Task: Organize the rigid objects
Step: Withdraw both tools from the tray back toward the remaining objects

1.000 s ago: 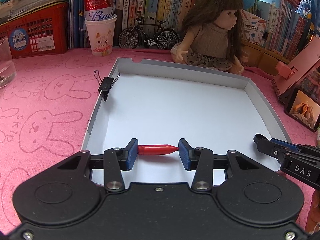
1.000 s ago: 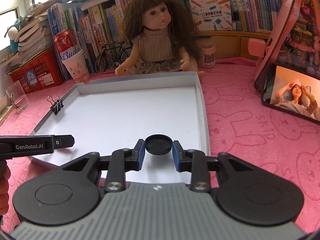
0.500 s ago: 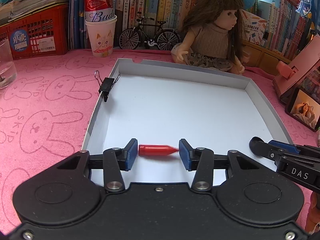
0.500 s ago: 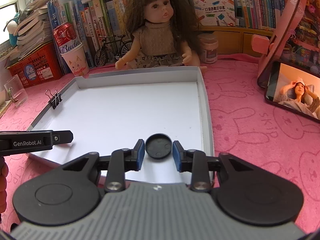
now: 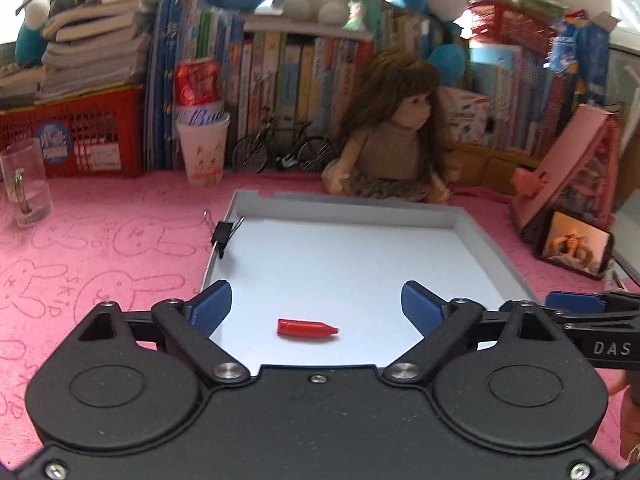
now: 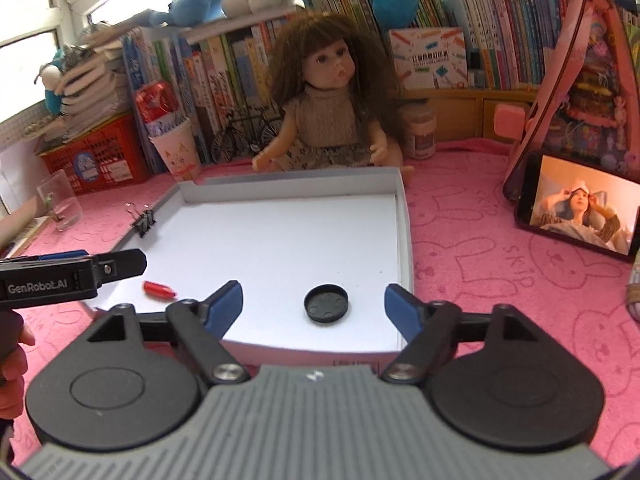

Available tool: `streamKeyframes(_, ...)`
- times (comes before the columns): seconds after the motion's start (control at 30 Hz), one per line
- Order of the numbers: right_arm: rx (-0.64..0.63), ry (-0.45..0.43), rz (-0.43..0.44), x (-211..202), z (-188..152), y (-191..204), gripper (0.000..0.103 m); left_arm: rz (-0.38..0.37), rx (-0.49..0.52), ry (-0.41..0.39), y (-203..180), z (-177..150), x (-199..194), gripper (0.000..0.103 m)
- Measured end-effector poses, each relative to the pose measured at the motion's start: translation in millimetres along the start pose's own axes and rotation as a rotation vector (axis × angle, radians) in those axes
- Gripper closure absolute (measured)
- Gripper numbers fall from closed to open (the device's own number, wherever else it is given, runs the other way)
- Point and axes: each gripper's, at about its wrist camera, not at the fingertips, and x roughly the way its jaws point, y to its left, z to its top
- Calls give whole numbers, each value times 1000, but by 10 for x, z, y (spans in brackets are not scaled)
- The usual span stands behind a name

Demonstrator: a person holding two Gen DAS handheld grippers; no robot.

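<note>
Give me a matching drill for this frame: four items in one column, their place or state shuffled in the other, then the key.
1. red cap
2. black lid
3. binder clip
4. doll

A. clipped on the tray's left wall
B. lying in the tray, near its right wall
C. sitting behind the tray
D. lying in the tray, near its front left corner

Pairs: 1-D, 2-B, 3-A, 4-C

Bookshelf (image 6: 440,40) behind pink rabbit-print tablecloth (image 6: 500,280); bright window (image 6: 24,68) at left.
</note>
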Motion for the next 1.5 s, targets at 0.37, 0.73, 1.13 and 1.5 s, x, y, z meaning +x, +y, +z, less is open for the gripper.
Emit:
streamKeyframes(0.37, -39, -53, 7, -393, -258, 83, 4, -28, 7, -23, -59, -243, -456, 8)
streamKeyframes(0.73, -42, -107, -28, -643, -524, 156, 2, -39, -2, -44, -59, -479, -765, 7)
streamKeyframes(1.13, -31, -143, -61, -852, -779, 156, 0, -46, -26, -17, 6, -681, -909, 7)
streamKeyframes(1.5, -92, -162, -107, -1000, -1048, 119, 0, -33, 43, -17, 58, -888, -1077, 7)
